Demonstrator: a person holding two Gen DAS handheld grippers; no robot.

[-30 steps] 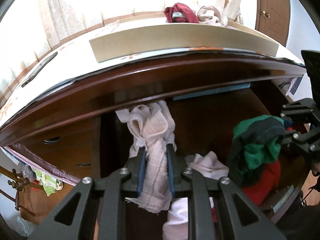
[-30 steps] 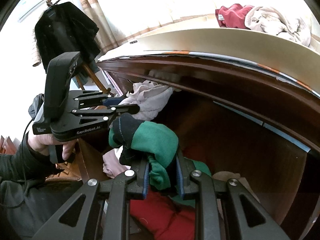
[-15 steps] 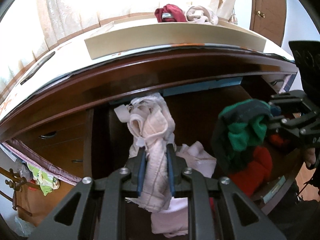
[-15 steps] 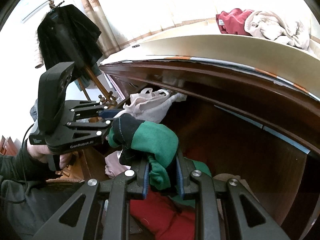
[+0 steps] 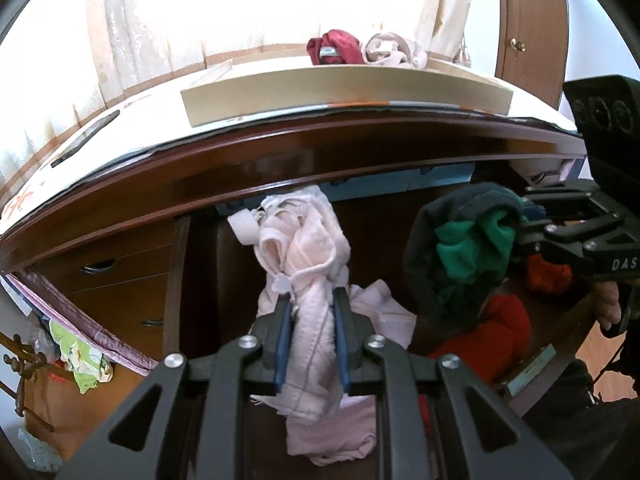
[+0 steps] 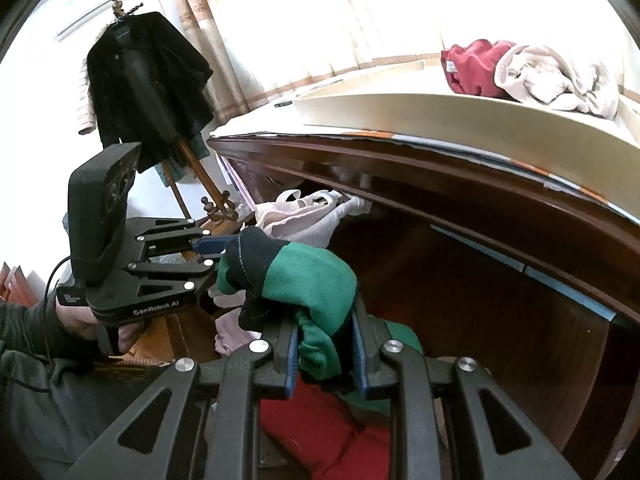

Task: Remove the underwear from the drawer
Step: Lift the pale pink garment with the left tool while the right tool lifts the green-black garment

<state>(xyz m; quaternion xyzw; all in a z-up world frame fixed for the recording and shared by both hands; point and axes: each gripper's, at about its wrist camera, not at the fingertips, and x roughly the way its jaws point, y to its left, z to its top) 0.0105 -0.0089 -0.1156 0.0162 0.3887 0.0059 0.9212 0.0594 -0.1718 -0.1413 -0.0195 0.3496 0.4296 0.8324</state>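
Note:
My left gripper [image 5: 310,312] is shut on a pale pink undergarment [image 5: 308,276] that bunches above the fingers and hangs below them, over the open dark wooden drawer [image 5: 380,240]. My right gripper [image 6: 325,334] is shut on green and dark grey underwear [image 6: 304,280], held above red underwear [image 6: 320,420] lying in the drawer. The left view shows the green garment [image 5: 468,252] at the right, with the right gripper [image 5: 524,228] behind it. In the right view the left gripper [image 6: 218,244] sits at the left, the pink piece [image 6: 304,216] in it. More pink cloth [image 5: 384,312] lies in the drawer.
The dresser's dark top edge [image 5: 320,152] overhangs the drawer. On top stands a cream tray [image 5: 344,88] with a red garment [image 5: 336,46] and a beige one [image 5: 392,50]. Closed drawers [image 5: 120,280] are at the left. A coat rack with a black jacket [image 6: 148,92] stands beyond.
The left gripper has drawn back and up a little with the pink garment, showing more of the drawer. The right gripper with the green underwear has kept nearly still.

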